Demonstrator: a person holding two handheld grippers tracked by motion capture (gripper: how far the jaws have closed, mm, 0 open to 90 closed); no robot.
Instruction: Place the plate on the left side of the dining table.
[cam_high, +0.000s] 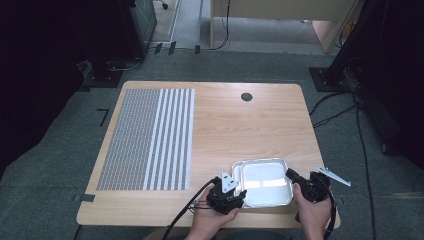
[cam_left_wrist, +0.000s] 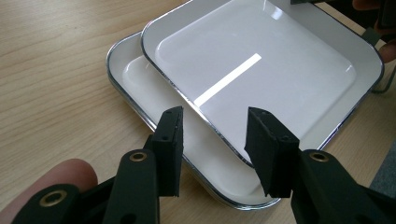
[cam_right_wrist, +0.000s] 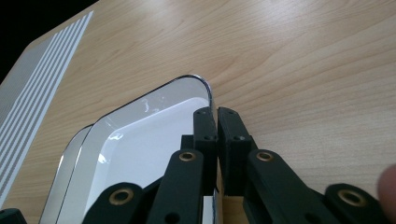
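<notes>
Two glossy white square trays with chrome rims — upper tray (cam_left_wrist: 261, 60) pinched by the right hand-held gripper (cam_right_wrist: 216, 122), lower tray (cam_left_wrist: 140, 84) under the spread left hand-held gripper (cam_left_wrist: 215, 135) — on a pale wood-grain bench (cam_high: 225, 130).

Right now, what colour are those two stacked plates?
The plates are glossy white with thin silvery rims, clearest in the left gripper view.

- Upper tray (cam_high: 265, 181): white, square, rounded corners, thin dark rim; glossy, empty; rests flat-side up on the lower tray, shifted off it toward the table's right.
- Lower tray (cam_left_wrist: 135, 79): same make; flat on the wooden table near its front edge, left strip exposed.
</notes>
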